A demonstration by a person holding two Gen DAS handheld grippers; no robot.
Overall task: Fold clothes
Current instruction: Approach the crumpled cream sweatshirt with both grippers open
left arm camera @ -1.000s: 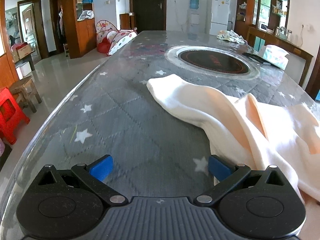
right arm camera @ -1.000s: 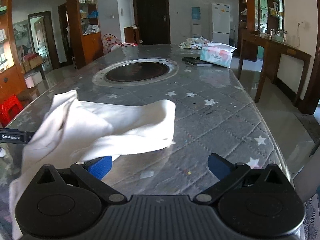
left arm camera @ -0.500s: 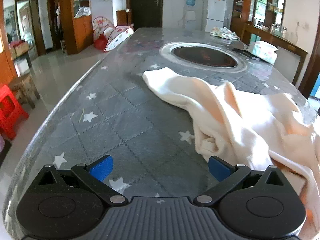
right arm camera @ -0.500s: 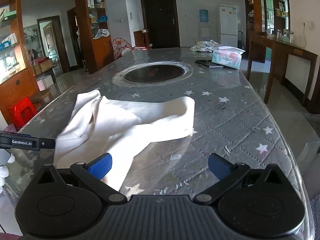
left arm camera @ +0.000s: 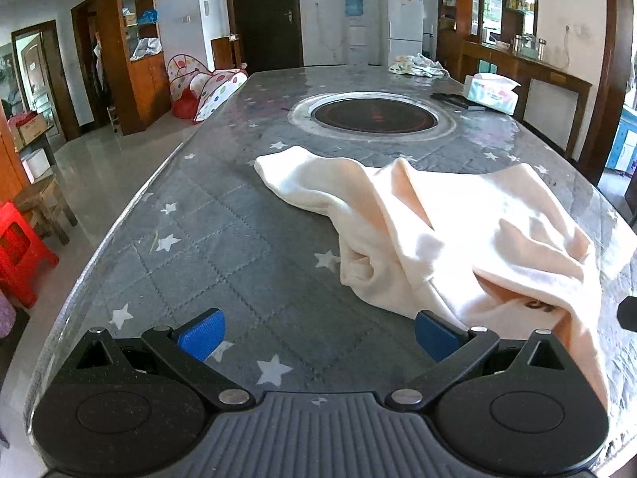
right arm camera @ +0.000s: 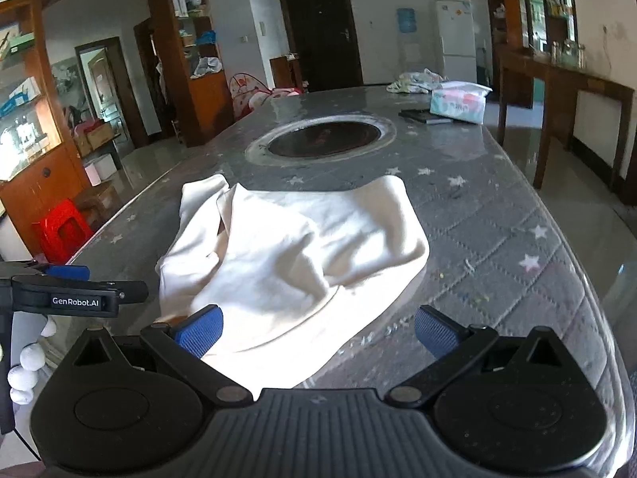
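Grey star-patterned table point(left arm camera: 223, 215) with a round dark inset point(left arm camera: 372, 113) fills a living room. One crumpled cream garment point(left arm camera: 458, 235) lies on its near end. Left gripper point(left arm camera: 318, 332) and right gripper point(right arm camera: 318, 328) both hover spread wide, grasping nothing.

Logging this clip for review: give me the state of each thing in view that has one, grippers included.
Cream garment: crumpled and unfolded, lying on the table, held by neither gripper.
Left gripper: open, empty, low over the table beside the garment.
Right gripper: open, empty, over the garment's near edge.
Tissue pack: opened, a tissue sticking out.
Dark door: closed.
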